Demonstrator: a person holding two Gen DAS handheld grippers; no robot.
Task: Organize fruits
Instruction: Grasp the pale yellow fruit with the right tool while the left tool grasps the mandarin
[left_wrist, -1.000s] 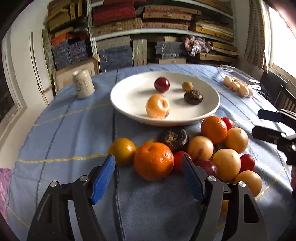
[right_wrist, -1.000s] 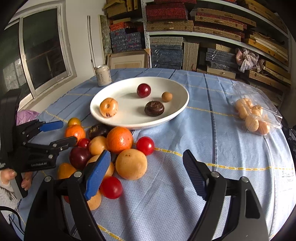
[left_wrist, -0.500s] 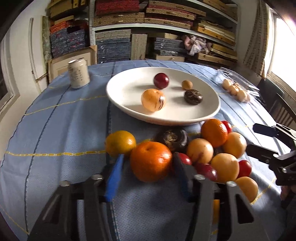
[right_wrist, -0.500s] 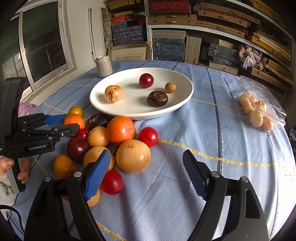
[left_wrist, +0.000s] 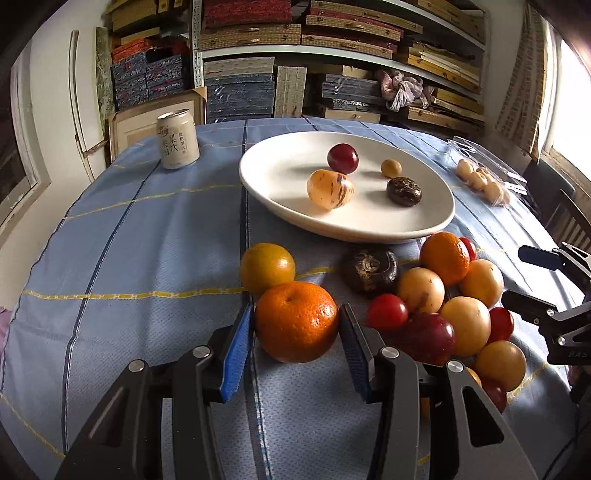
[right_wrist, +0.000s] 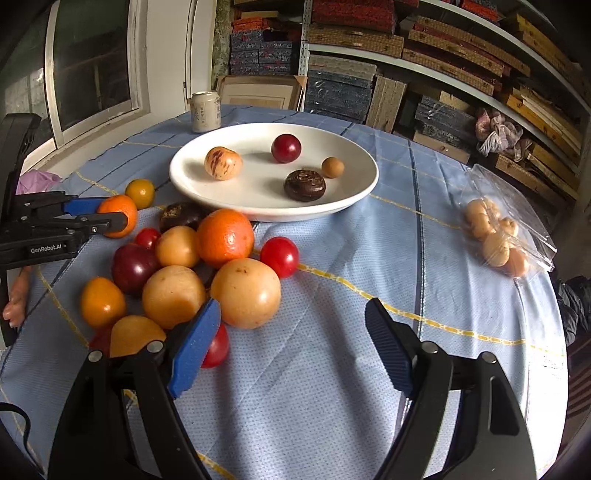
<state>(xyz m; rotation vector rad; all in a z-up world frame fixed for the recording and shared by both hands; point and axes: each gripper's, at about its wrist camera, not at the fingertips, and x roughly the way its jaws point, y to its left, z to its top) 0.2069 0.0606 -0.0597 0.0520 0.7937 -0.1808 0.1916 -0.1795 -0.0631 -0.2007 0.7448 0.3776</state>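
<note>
Left gripper (left_wrist: 296, 325) clamped on an orange mandarin (left_wrist: 296, 326), jaws just closed onto it, blue pads (left_wrist: 236, 349) pressing both sides; fruit resting on the blue checked cloth of the table (left_wrist: 147, 258), at the near left edge of the fruit pile (left_wrist: 447, 306). Just behind it, touching or nearly so, a yellow-orange fruit (left_wrist: 267, 268). Seen from the right wrist view, the same mandarin (right_wrist: 119, 216) pinched between the left gripper (right_wrist: 110, 214) tips at the left of the pile (right_wrist: 192, 266).

Right gripper (right_wrist: 291, 343) spread wide apart, nothing between its pads, poised over bare cloth just right of the pile; left pad (right_wrist: 194, 347) beside a large tan fruit (right_wrist: 245, 293) and in front of a small red one (right_wrist: 216, 349).

Beyond the pile, a white plate (right_wrist: 192, 184) holding four pieces: a speckled peach-coloured fruit (right_wrist: 222, 163), a dark red plum (right_wrist: 286, 148), a small brown ball (right_wrist: 332, 167) and a dark wrinkled fruit (right_wrist: 304, 185). Behind the plate, an upright can (right_wrist: 205, 111). Well apart on the right, a clear bag of pale fruit (right_wrist: 498, 236).
</note>
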